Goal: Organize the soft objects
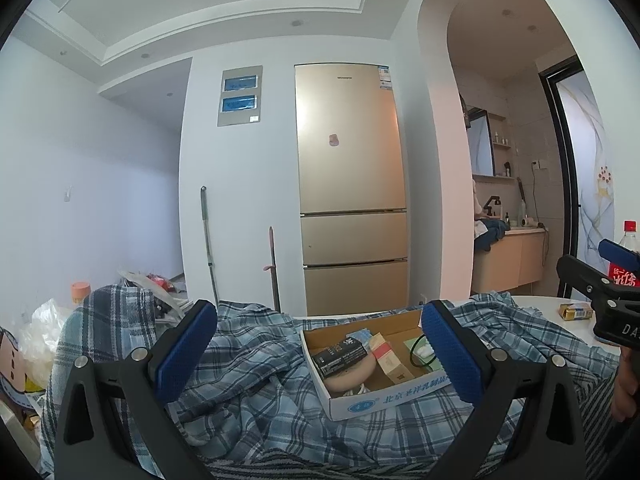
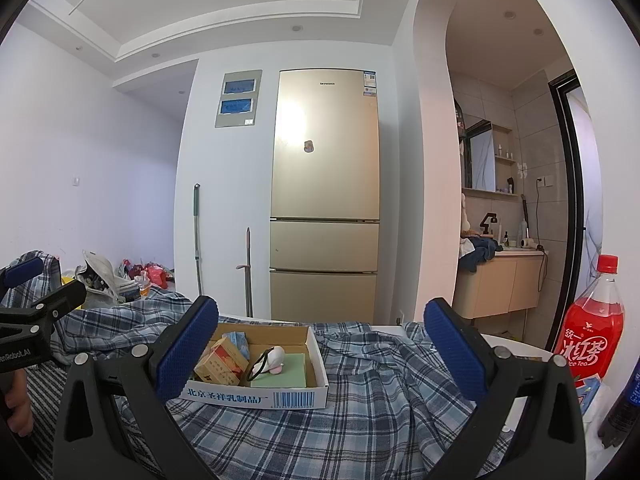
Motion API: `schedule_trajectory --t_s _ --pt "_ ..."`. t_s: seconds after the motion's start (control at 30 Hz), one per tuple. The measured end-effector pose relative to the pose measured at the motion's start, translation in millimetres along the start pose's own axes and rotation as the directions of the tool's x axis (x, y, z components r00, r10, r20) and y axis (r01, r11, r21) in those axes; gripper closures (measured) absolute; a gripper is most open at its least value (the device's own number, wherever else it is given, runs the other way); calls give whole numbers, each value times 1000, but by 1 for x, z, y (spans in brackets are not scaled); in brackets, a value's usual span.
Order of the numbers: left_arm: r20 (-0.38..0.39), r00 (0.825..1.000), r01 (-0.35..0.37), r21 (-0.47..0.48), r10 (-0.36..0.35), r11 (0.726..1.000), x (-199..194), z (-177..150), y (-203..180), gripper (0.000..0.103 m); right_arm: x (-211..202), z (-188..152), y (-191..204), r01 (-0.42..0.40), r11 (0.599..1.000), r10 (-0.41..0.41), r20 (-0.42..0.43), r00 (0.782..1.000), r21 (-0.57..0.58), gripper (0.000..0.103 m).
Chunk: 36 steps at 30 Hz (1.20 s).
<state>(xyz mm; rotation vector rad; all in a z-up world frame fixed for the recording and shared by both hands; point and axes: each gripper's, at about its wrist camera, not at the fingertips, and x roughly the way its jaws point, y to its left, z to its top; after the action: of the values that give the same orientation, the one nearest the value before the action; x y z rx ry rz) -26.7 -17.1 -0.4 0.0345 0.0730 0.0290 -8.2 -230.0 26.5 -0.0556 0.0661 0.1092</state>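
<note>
A blue plaid shirt [image 1: 256,384] lies crumpled across the white table, also in the right wrist view [image 2: 360,432]. A shallow cardboard box [image 1: 360,404] sits on it, holding small packs and a hair tie; it shows too in the right wrist view [image 2: 260,394]. My left gripper [image 1: 318,354] is open and empty, just above the shirt, jaws either side of the box. My right gripper [image 2: 320,350] is open and empty above the shirt, box between its jaws. Each gripper shows at the other's view edge.
A red iced tea bottle [image 2: 592,332] and a dark bottle [image 2: 628,408] stand at the table's right. A small yellow pack [image 1: 576,312] lies on the table. A gold fridge [image 2: 324,200] stands behind. Bags clutter the floor [image 1: 40,336] at left.
</note>
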Motion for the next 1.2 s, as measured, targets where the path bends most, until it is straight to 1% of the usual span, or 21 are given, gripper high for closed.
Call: schedule_trajectory --t_s 0.2,0.77,0.9,1.2 --pt "-1 1000 13 0 -13 1000 -2 0 0 0 0 0 0 0 1000 0 0 1000 1 0" --pt "-5 1000 13 -3 -13 1000 -3 2 2 0 0 1 -2 4 1000 -4 -7 1000 0 0" --pt "5 1000 14 6 -14 1000 -5 4 1 0 1 2 -4 6 1000 -6 -11 1000 7 0" --pt "4 1000 15 14 -15 1000 -3 4 1 0 -1 3 -2 5 1000 -5 2 1000 -7 0"
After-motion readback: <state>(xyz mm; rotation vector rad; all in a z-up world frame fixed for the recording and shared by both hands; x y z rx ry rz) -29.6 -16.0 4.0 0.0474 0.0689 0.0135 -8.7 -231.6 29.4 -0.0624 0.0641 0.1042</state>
